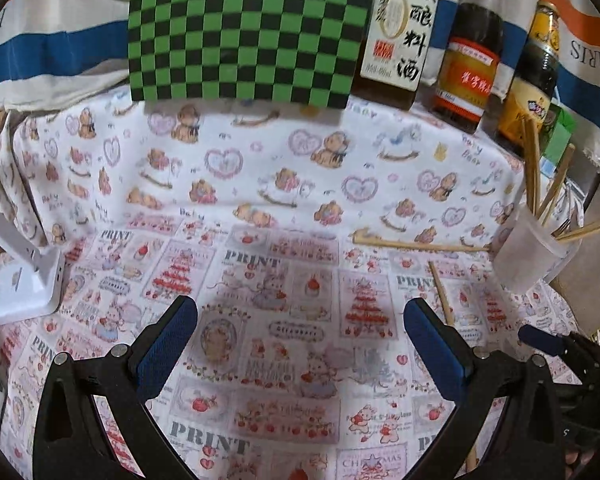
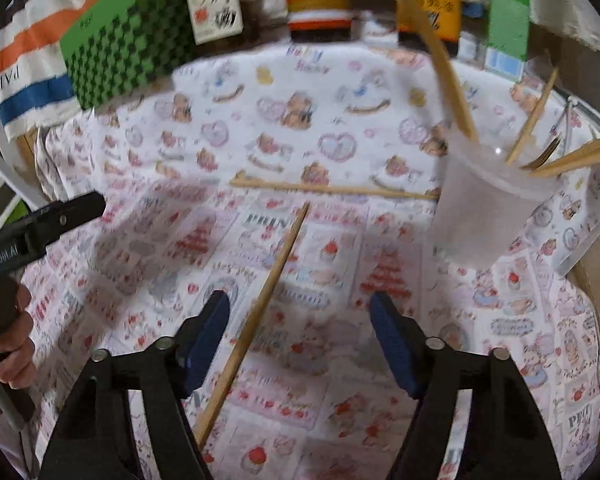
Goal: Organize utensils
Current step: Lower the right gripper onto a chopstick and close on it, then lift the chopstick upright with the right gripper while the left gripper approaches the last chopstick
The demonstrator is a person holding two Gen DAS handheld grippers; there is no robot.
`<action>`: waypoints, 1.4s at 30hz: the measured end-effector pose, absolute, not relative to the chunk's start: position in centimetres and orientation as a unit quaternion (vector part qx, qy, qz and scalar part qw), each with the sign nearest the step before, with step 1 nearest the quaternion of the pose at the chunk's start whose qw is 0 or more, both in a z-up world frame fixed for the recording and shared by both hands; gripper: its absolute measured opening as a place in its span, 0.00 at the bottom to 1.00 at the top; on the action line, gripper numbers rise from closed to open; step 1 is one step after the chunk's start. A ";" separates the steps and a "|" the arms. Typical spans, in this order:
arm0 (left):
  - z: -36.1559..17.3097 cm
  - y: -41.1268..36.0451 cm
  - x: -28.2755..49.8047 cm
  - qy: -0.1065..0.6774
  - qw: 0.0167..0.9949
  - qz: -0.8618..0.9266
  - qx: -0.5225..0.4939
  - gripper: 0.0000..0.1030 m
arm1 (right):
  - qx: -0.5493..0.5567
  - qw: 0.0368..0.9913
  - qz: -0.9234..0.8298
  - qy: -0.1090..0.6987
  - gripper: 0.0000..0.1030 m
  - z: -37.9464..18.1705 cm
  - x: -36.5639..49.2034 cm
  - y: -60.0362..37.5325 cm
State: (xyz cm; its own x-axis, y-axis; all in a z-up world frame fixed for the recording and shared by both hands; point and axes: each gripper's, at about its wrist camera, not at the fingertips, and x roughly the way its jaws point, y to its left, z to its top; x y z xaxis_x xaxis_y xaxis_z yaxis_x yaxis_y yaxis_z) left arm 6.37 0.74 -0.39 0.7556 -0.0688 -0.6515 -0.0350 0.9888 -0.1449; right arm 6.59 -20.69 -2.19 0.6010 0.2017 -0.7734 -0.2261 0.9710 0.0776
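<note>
Looking down along your right gripper [image 2: 300,320], you see its blue-padded jaws apart over a patterned tablecloth [image 2: 339,92], with one wooden chopstick [image 2: 260,312] lying on the cloth between them; the left pad sits just beside the stick, and no pad presses on it. A second chopstick [image 2: 331,190] lies crosswise farther back, its far end near a frosted plastic cup [image 2: 487,208]. The cup stands to your right and holds several upright chopsticks [image 2: 431,44] and what looks like a metal fork, though blur makes that uncertain.

Your left gripper [image 1: 300,324] hangs released over bare cloth, nothing between its pads. In its view the nearer chopstick [image 1: 441,296] passes behind the right finger [image 1: 435,348].

Along the back edge stand a green-and-black checkered box [image 1: 244,36], three sauce bottles [image 1: 471,52] and a small green carton [image 2: 507,20], all well apart from the loose chopsticks. A white lamp base [image 1: 24,288] sits at the left edge. Your hand [image 2: 12,340] grips the left tool's handle at the left of the right view.
</note>
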 end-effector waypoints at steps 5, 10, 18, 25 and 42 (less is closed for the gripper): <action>-0.7 1.0 6.7 0.352 0.934 0.006 -0.062 0.99 | -0.020 0.890 0.120 0.440 0.61 -2.6 6.1 -20.4; -0.6 0.8 6.5 0.347 0.937 0.015 -0.045 0.99 | -0.022 0.871 0.153 0.467 0.48 -3.9 5.9 -19.1; -0.3 1.3 6.2 0.335 0.941 0.028 -0.048 0.99 | -0.057 0.864 0.165 0.472 0.36 -4.8 5.3 -17.6; 0.1 1.6 5.9 0.326 0.943 0.037 -0.051 0.99 | -0.081 0.872 0.144 0.461 0.11 -5.0 5.1 -17.6; 0.9 1.6 5.4 0.306 0.950 0.043 -0.041 0.99 | 0.019 0.946 0.127 0.298 0.07 1.2 3.1 -21.8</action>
